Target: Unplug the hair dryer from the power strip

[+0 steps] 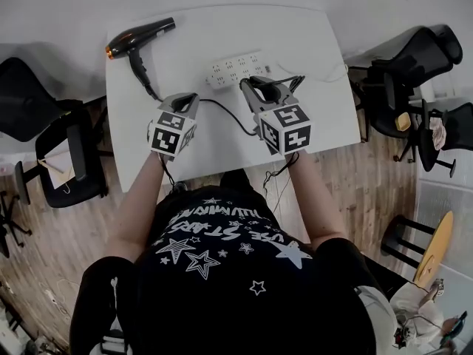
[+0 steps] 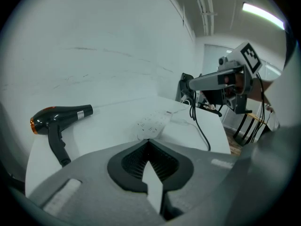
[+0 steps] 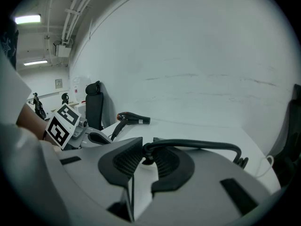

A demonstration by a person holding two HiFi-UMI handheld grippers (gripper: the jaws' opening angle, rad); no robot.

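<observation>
A black hair dryer (image 1: 140, 39) with an orange rear cap lies at the far left of the white table (image 1: 310, 124). Its black cord (image 1: 229, 117) runs across the table. The white power strip (image 1: 235, 69) lies further back, and no plug shows in its sockets in the left gripper view (image 2: 153, 124). My right gripper (image 1: 255, 87) hovers just in front of the strip, shut on the dryer's black plug (image 3: 146, 150); the cord (image 3: 197, 145) arcs away to the right. My left gripper (image 1: 188, 98) is beside it to the left, shut and empty (image 2: 148, 142).
Black office chairs stand left (image 1: 66, 161) and right (image 1: 414, 58) of the table. The strip's white cable (image 1: 325, 72) trails off toward the right edge. A grey wall lies behind the table. The person's body is at the near edge.
</observation>
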